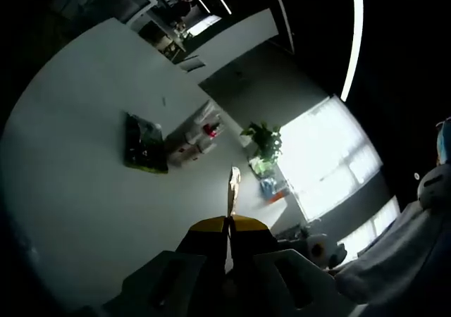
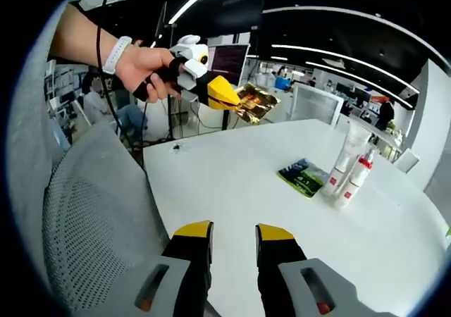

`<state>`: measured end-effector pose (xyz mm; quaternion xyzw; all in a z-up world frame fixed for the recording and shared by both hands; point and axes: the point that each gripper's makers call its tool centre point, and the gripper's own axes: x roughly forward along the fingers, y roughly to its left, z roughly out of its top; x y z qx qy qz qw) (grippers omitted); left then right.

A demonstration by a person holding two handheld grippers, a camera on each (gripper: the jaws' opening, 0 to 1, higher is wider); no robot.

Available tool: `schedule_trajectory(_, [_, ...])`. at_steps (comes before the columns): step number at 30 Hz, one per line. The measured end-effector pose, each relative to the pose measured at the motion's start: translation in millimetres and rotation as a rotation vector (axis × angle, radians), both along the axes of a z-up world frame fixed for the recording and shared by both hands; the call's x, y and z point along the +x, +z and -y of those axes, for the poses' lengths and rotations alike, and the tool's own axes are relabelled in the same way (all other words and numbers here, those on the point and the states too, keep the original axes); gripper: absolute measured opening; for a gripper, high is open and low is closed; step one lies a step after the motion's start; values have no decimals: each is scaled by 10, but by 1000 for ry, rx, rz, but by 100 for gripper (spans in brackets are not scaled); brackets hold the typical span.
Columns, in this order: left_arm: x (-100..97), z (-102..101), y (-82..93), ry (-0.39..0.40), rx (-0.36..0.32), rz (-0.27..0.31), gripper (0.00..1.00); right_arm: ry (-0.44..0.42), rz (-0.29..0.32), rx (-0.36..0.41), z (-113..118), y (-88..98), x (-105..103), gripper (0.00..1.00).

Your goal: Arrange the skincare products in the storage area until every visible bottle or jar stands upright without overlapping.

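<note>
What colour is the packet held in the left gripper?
Shiny gold, a crinkled foil packet clamped in the left gripper; clearest in the right gripper view.

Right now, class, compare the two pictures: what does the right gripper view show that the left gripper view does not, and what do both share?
Right gripper view alone: a person's hand holding the left tongs, a mesh chair, and the right tongs open over the table.

Left gripper view alone: a potted plant and a bright window.

Both: the white table, the green packet, the tubes, and the gold sachet clamped in the left tongs.
</note>
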<state>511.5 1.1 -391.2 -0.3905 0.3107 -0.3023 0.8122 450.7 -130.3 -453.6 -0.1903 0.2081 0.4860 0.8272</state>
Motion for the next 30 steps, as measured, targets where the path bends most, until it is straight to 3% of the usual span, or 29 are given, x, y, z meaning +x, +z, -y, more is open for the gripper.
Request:
schedule_trajectory(13, [375, -28, -16, -19, 35, -28, 0, 24, 32, -51, -17, -47, -26, 16])
schedule_trajectory(30, [822, -204, -74, -12, 79, -64, 0, 27, 21, -103, 33, -155, -26, 13])
